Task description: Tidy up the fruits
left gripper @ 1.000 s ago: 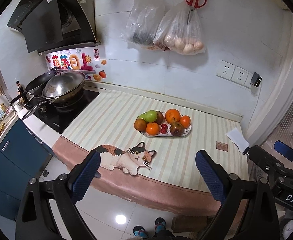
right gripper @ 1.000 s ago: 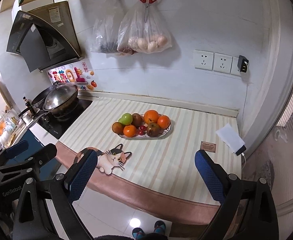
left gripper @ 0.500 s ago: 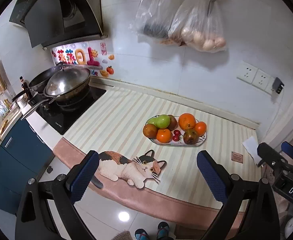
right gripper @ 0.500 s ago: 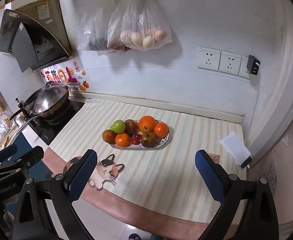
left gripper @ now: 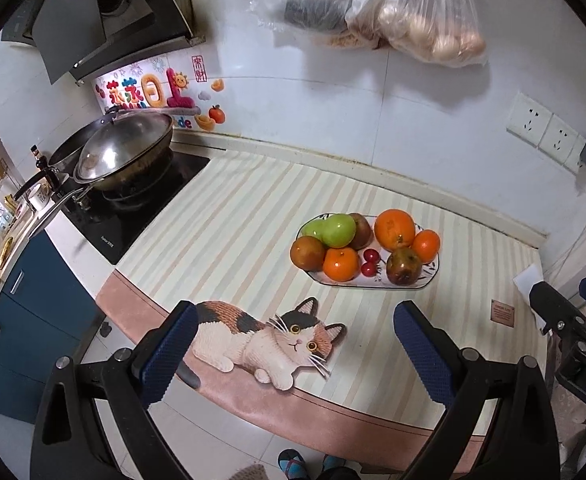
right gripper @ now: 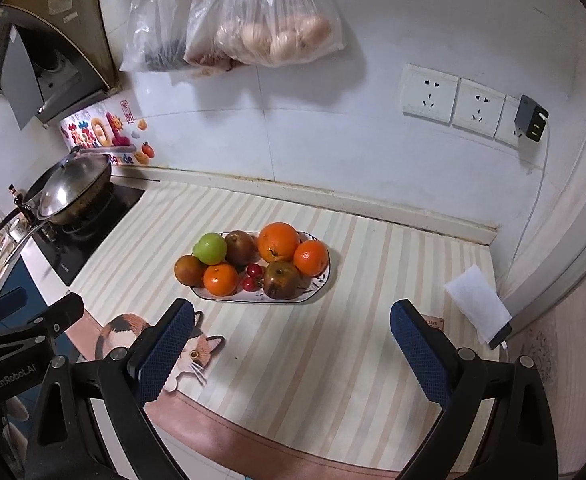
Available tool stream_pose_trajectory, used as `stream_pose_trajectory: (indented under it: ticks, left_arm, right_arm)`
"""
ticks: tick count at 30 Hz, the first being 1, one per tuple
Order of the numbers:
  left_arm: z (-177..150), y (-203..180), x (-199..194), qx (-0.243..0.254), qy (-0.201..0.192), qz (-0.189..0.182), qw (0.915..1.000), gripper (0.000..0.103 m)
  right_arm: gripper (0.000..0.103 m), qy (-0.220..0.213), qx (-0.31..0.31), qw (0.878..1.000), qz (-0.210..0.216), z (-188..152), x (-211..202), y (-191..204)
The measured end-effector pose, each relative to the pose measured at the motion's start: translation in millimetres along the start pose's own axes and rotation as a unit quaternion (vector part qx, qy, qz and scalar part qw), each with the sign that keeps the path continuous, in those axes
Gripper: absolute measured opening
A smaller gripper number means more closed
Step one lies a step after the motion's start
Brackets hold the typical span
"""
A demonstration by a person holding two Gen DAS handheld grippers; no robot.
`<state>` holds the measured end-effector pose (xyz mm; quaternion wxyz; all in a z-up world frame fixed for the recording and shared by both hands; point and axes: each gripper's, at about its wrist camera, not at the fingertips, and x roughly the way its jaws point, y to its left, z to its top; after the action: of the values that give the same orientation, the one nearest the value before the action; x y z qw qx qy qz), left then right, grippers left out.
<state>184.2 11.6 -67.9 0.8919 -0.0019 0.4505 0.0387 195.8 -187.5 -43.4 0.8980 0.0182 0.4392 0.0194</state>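
A white plate (left gripper: 425,283) (right gripper: 317,288) sits on the striped counter mat, piled with fruit: a green apple (left gripper: 338,230) (right gripper: 209,249), a large orange (left gripper: 394,229) (right gripper: 277,241), small oranges (left gripper: 340,265) (right gripper: 220,279), brownish fruits (left gripper: 403,266) (right gripper: 280,279) and red cherries (left gripper: 370,261) (right gripper: 253,276). My left gripper (left gripper: 297,356) is open and empty, held over the counter's front edge, short of the plate. My right gripper (right gripper: 291,354) is open and empty, also short of the plate.
A cat-shaped mat (left gripper: 269,338) lies at the counter's front edge. A wok (left gripper: 125,156) stands on the stove at left. Bags (right gripper: 261,32) hang on the wall above. A white charger block (right gripper: 479,308) and a small brown card (left gripper: 502,312) lie at right.
Both grippers have moved forward and closer to the counter; the plate of fruit looms larger. Both stay open and empty.
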Motion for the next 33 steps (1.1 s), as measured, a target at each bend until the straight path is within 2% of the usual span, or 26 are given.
stream_pose_trajectory:
  ticks: [11,33]
  left_arm:
    - [4.2,-3.3,16.3,-0.001,0.011,-0.001,0.9999,0.100]
    - [9.8,-10.4,19.1,0.009,0.008,-0.009,0.9999,0.100]
  right_arm:
    - [0.100,0.003,-0.003,1.000,-0.007,3.9,10.7,1.1]
    - [0.100,0.006,0.008,1.000,-0.009,2.2,14.8,-0.1]
